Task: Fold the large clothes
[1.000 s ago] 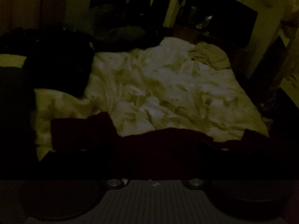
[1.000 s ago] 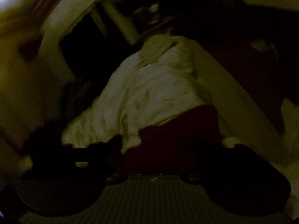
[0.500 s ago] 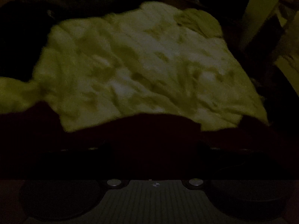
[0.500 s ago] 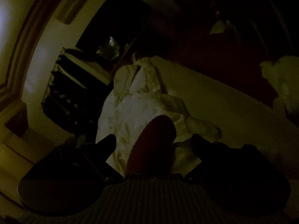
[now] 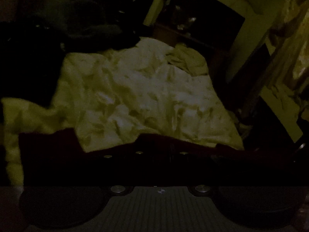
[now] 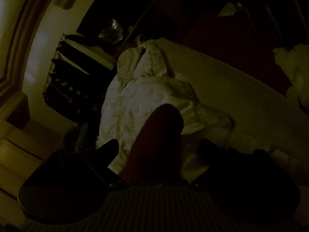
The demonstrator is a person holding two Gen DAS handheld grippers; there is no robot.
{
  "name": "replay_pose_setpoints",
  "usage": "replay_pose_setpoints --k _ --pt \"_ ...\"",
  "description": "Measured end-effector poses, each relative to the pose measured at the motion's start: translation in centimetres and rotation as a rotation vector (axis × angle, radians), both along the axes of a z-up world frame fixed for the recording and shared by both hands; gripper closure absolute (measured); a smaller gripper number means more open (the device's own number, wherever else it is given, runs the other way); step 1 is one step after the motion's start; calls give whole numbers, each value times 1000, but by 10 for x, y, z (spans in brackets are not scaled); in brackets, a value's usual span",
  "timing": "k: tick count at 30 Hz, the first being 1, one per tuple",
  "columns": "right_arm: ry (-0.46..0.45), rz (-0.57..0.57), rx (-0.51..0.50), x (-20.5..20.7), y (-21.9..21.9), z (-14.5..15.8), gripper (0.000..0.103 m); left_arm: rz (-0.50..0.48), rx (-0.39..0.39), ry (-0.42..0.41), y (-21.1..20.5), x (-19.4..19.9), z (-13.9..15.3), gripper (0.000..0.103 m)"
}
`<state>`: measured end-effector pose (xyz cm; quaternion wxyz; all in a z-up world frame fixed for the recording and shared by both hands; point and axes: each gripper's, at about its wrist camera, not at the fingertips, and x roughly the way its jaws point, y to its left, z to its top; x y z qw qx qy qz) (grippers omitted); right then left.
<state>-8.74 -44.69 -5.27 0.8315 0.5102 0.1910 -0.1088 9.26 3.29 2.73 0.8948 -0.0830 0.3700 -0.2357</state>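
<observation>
Two tools work the soft, limp dark red garment (image 6: 154, 145): left tool (image 5: 160, 154) closing on its edge, right tool (image 6: 157, 145) opening around a fold.

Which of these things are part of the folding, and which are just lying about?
In the job: red garment; left gripper, jaws closing, too dark to see what's between; right gripper, jaws opening, garment between.
Lying about: white bedcover; dark clothes; shelves.

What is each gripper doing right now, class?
Left gripper: closing at the dark red fabric garment; grip too dark to tell.
Right gripper: opening, jaws apart, garment loose between them.
</observation>
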Motion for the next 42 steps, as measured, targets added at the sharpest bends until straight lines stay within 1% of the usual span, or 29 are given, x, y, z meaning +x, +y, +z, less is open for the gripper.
replay_pose_setpoints --k 1,2,3,5,7,8,9,11,12,14,15,17,18,20,22,24,26,27,28,29,30,31,33,34,35,37,39,40,42 --pt "-1 0 -2 0 1 1 9 3 13 21 2 0 -5 23" --pt "-5 -2 -2 -1 1 1 9 9 36 46 1 3 -12 17" --pt "-9 -4 -1 -2 1 1 8 39 69 83 -1 8 -25 10" --pt "-15 -3 1 -3 1 1 8 108 120 126 -3 21 -51 6" --pt "-20 -6 5 -4 1 1 7 138 108 156 -1 32 -66 6" --pt "-22 -6 5 -5 1 1 7 148 84 172 1 34 -67 4" --pt "-26 -5 5 -6 1 2 7 151 57 168 3 33 -62 0" --pt "-31 -6 5 -8 1 2 7 147 5 122 11 27 -44 0" --pt "-32 -7 6 -8 1 2 7 152 -7 95 16 22 -36 0" --pt "-29 -5 5 -7 1 3 6 187 9 1 23 12 -17 0" --pt "-28 -5 4 -7 1 3 6 185 34 -19 24 10 -13 0" --pt "-31 -6 7 -8 1 4 6 157 73 -3 23 8 -13 0" --pt "-32 -7 9 -8 2 4 6 134 78 25 22 7 -17 0" --pt "-34 -7 10 -7 1 4 6 63 47 98 20 2 -31 0" --pt "-36 -6 11 -6 1 4 5 5 46 124 16 -6 -45 0" --pt "-37 -5 13 -6 1 3 5 -1 137 60 6 -12 -55 0" --pt "-38 -4 13 -5 0 2 5 -23 188 28 -4 -15 -57 0" --pt "-38 -5 14 -5 1 2 5 -27 196 21 -5 -17 -55 3" --pt "-39 -5 14 -5 1 2 5 -22 215 5 -6 -19 -50 9" --pt "-40 -5 15 -5 1 2 5 -13 229 -22 -4 -22 -44 20" --pt "-41 -5 17 -5 0 1 4 -5 221 -60 0 -24 -33 39" --pt "-43 -5 18 -5 0 1 4 -13 169 -84 5 -26 -24 49" --pt "-44 -3 17 -5 0 1 4 -34 67 -97 13 -27 -4 48" --pt "-42 -4 17 -5 1 1 4 -26 73 -132 14 -29 6 48" --pt "-41 -4 16 -5 0 1 4 -2 101 -170 13 -32 13 48" --pt "-41 -3 18 -5 0 1 4 55 208 -256 10 -36 23 50" --pt "-43 -3 18 -5 0 1 4 127 251 -256 17 -32 22 2" --pt "-43 -3 19 -5 0 1 4 169 254 -234 22 -28 18 0" --pt "-45 -2 22 -5 -1 1 4 238 232 -182 38 -20 8 0"
